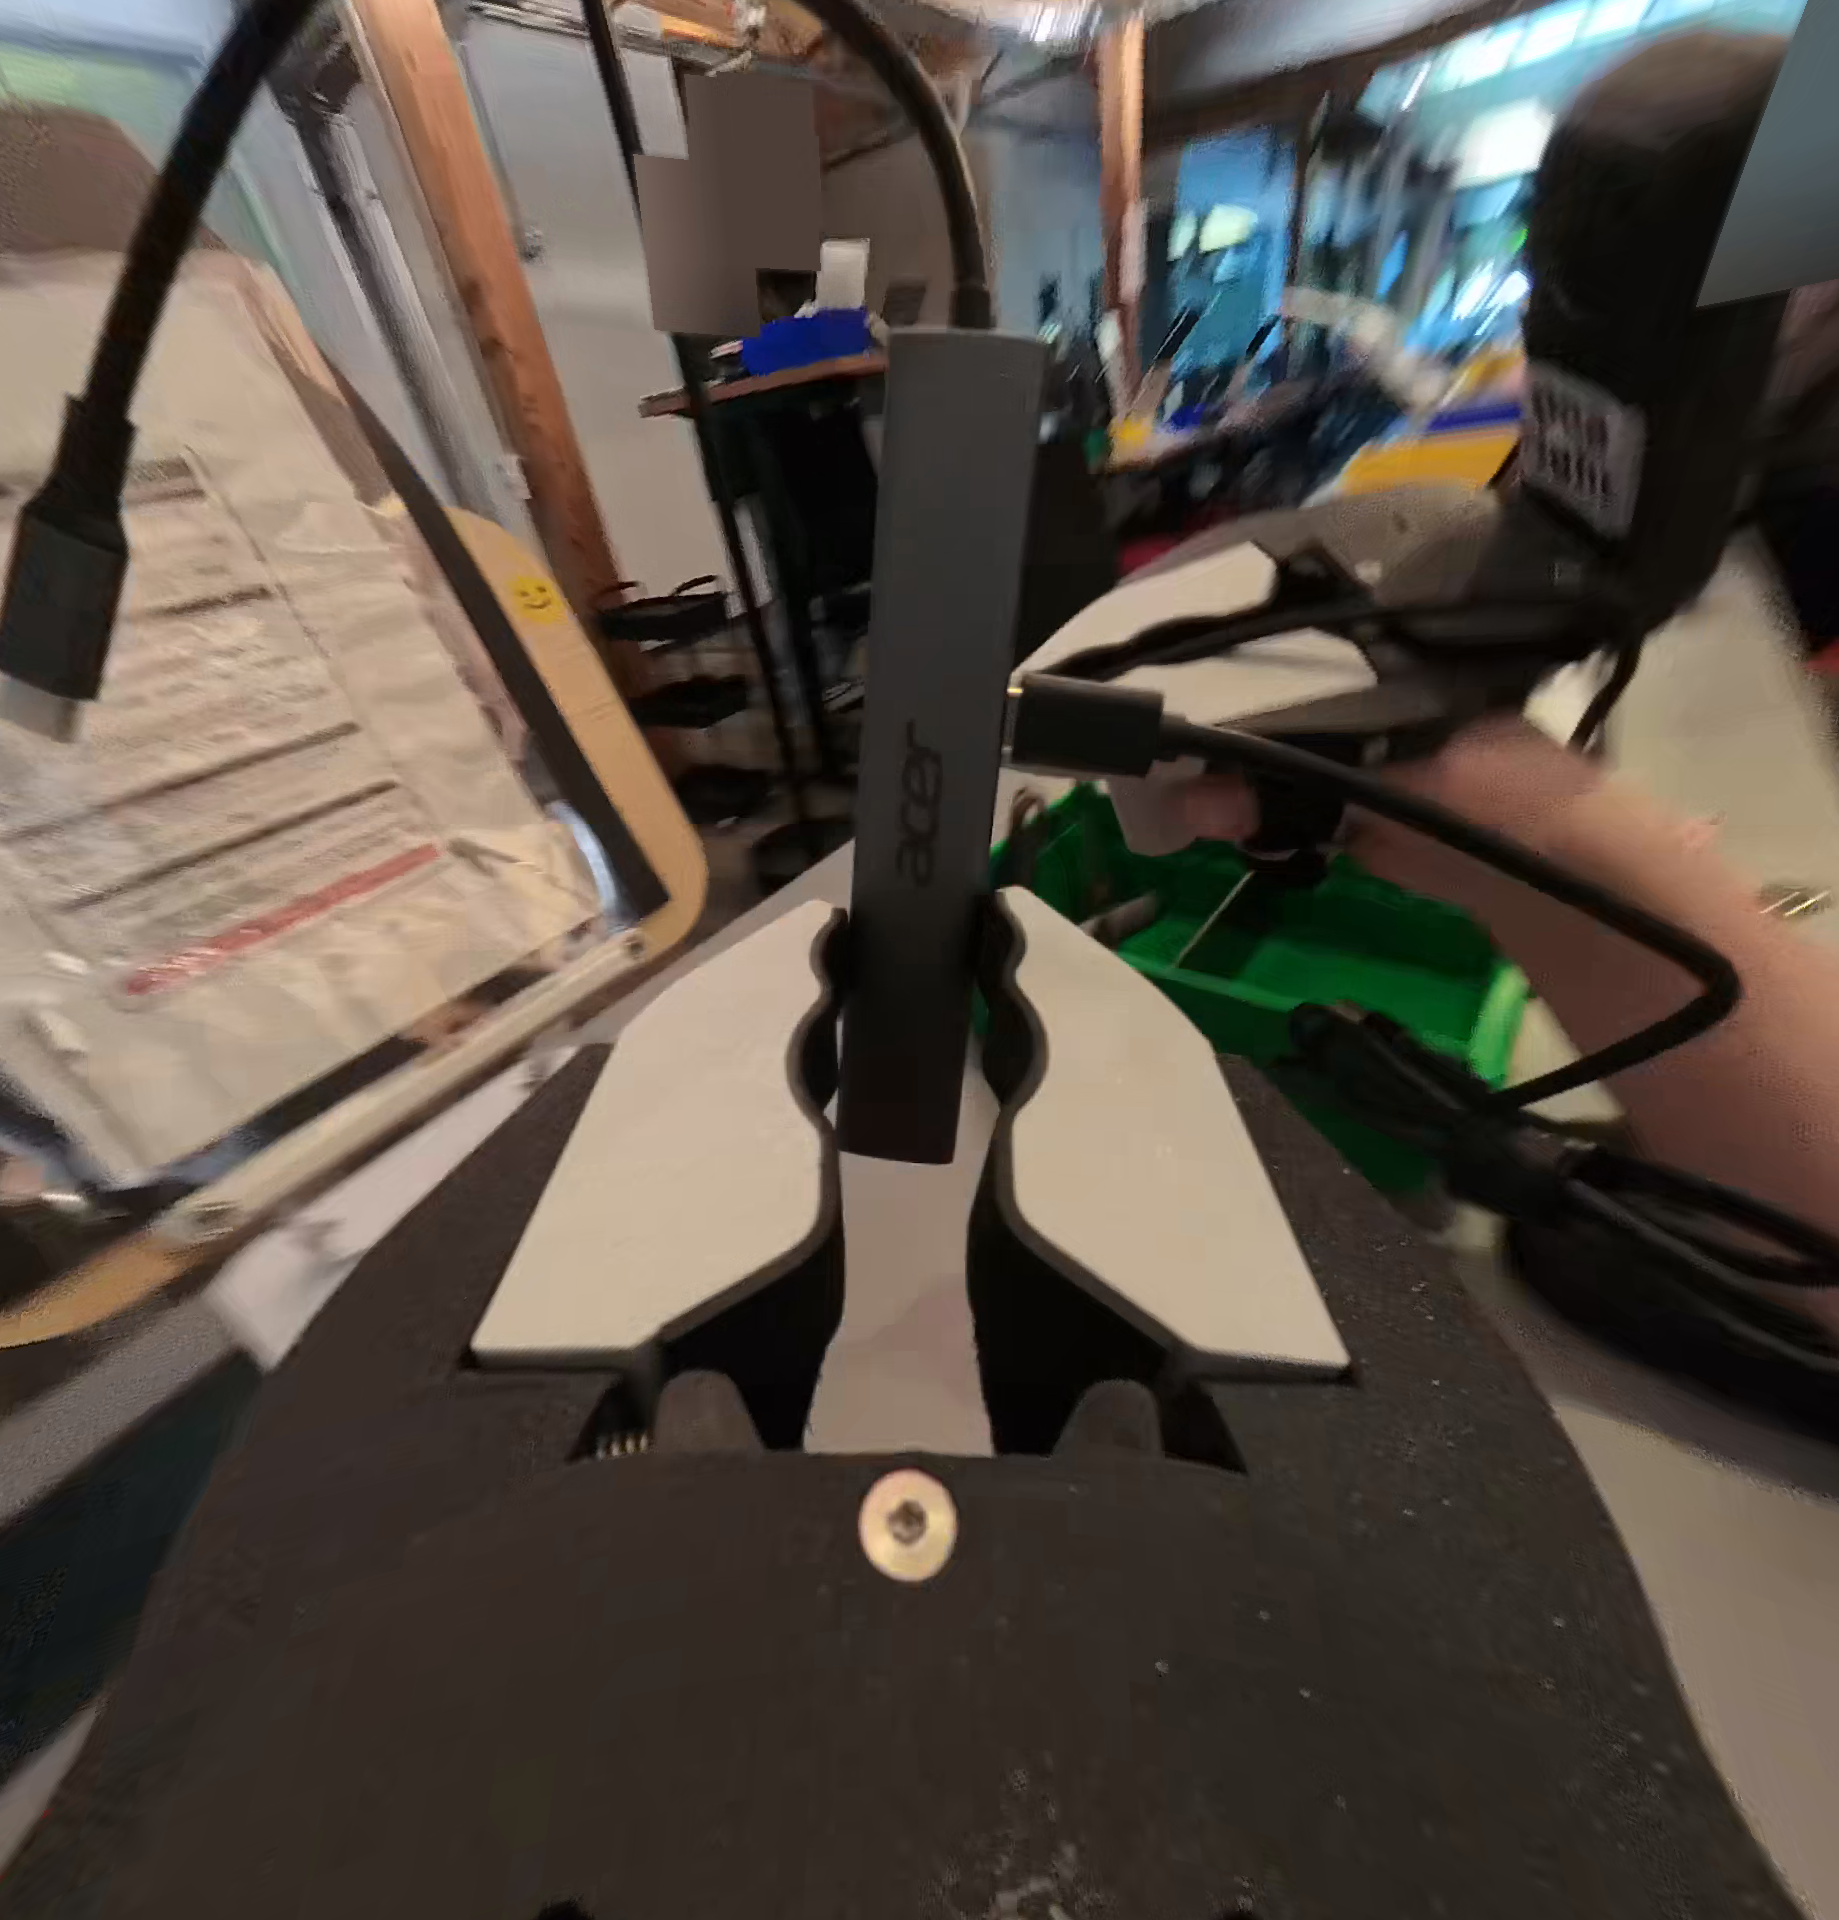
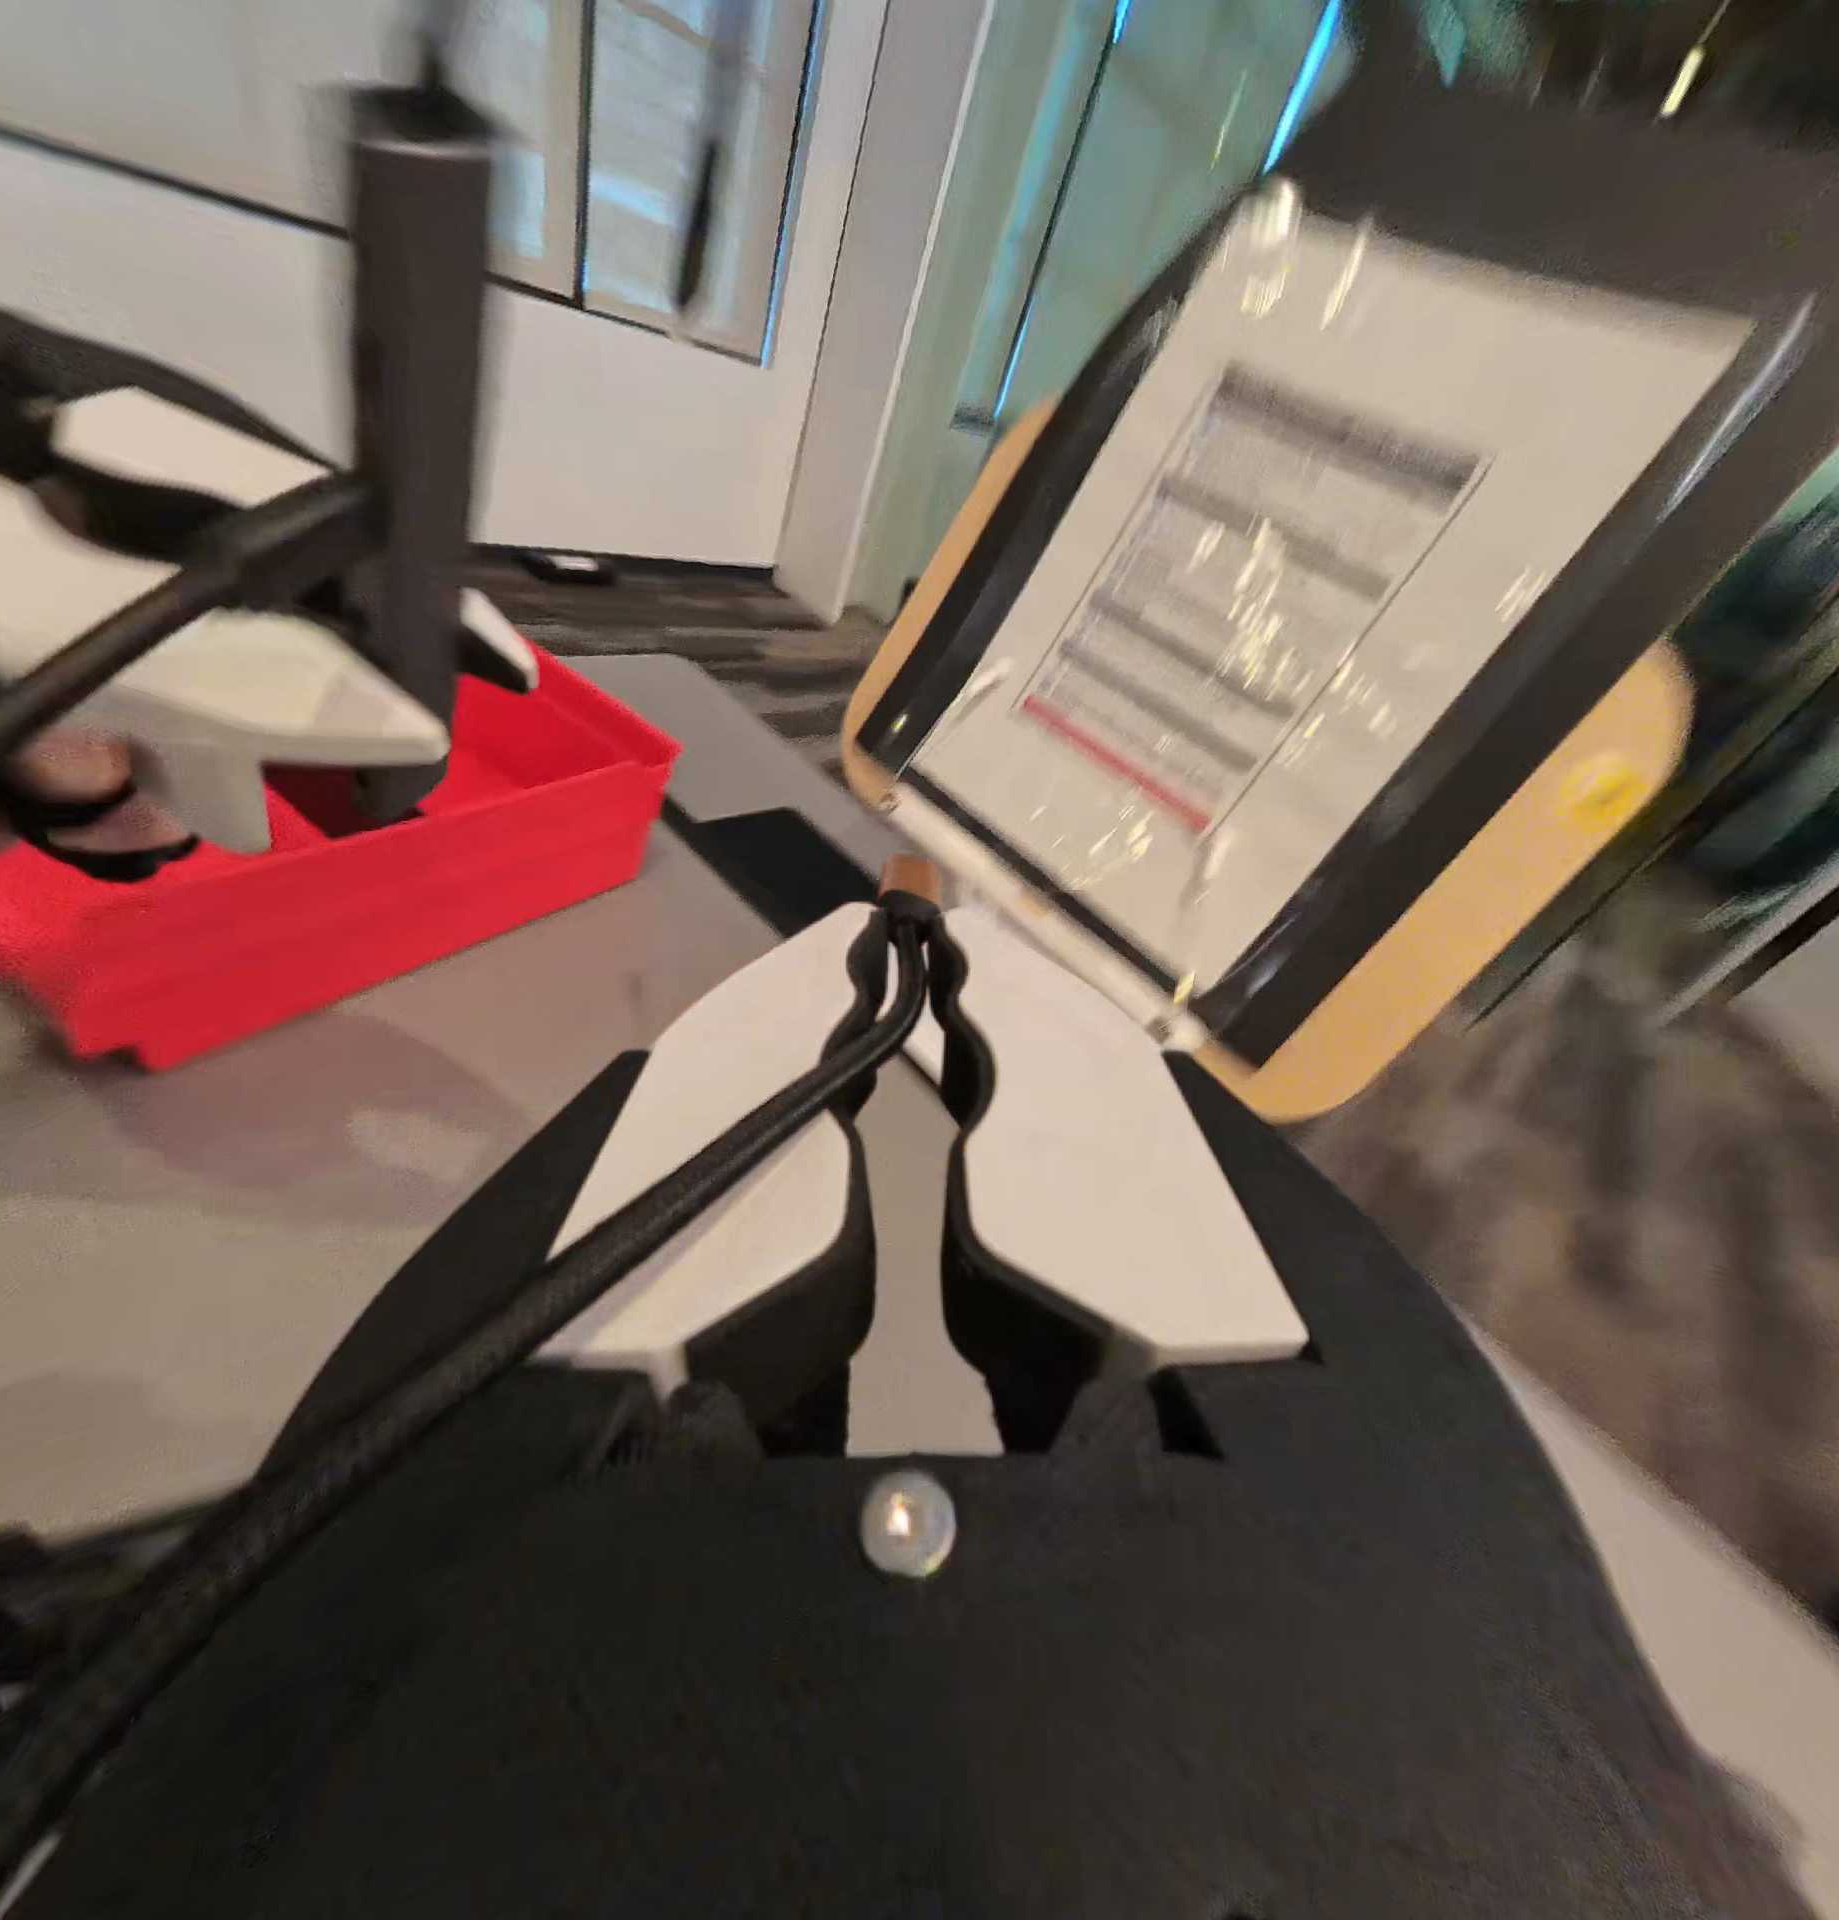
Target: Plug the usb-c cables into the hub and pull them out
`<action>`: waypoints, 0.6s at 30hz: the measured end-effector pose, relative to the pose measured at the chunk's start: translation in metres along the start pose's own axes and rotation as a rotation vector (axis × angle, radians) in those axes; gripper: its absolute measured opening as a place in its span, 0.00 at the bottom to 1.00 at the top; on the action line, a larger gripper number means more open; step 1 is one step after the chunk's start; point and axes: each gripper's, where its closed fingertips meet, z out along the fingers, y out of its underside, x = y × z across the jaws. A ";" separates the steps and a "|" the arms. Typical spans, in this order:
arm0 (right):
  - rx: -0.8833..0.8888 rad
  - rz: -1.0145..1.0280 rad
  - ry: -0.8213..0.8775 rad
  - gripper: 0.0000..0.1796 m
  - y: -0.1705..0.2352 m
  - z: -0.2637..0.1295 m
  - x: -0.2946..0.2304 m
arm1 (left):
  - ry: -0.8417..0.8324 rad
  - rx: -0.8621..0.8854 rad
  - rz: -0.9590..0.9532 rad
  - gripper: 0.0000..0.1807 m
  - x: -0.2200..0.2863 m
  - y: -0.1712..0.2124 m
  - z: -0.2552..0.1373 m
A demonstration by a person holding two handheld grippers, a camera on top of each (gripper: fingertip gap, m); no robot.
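Observation:
My left gripper (image 1: 910,925) is shut on a grey hub (image 1: 941,623) and holds it upright. A black usb-c cable plug (image 1: 1086,727) sits in the hub's right side. The hub's own black cord arcs over to a plug (image 1: 53,613) hanging at the left. My right gripper (image 2: 910,914) is shut on a second black cable, whose copper-coloured plug tip (image 2: 910,878) pokes out past the fingertips and points away from the hub. In the right wrist view the hub (image 2: 411,416) and left gripper (image 2: 416,686) are blurred at the upper left. The right gripper (image 1: 1091,657) shows just right of the hub.
A green bin (image 1: 1310,956) lies behind the hub, and a red bin (image 2: 375,883) lies under the left gripper. A framed sign on a wooden base (image 2: 1310,623) stands close ahead of the right gripper. Bundled black cables (image 1: 1517,1164) lie on the grey table (image 2: 271,1195).

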 end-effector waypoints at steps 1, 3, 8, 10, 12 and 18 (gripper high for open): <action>0.029 -0.087 0.047 0.04 -0.010 -0.006 0.002 | 0.047 0.037 -0.084 0.13 -0.002 -0.003 0.000; 0.080 -0.254 0.117 0.04 -0.030 -0.018 -0.001 | 0.145 0.089 -0.231 0.13 -0.004 -0.005 0.000; 0.132 -0.555 0.098 0.05 -0.058 -0.028 -0.041 | 0.245 0.103 -0.400 0.13 -0.009 0.018 0.002; 0.135 -0.596 0.062 0.04 -0.060 -0.026 -0.054 | 0.293 0.100 -0.427 0.13 -0.002 0.020 0.006; 0.121 -0.659 0.082 0.05 -0.060 -0.025 -0.056 | 0.318 0.083 -0.420 0.13 0.005 0.022 0.009; 0.044 -0.781 0.130 0.05 -0.055 -0.027 -0.053 | 0.364 0.067 -0.422 0.13 0.016 0.021 0.015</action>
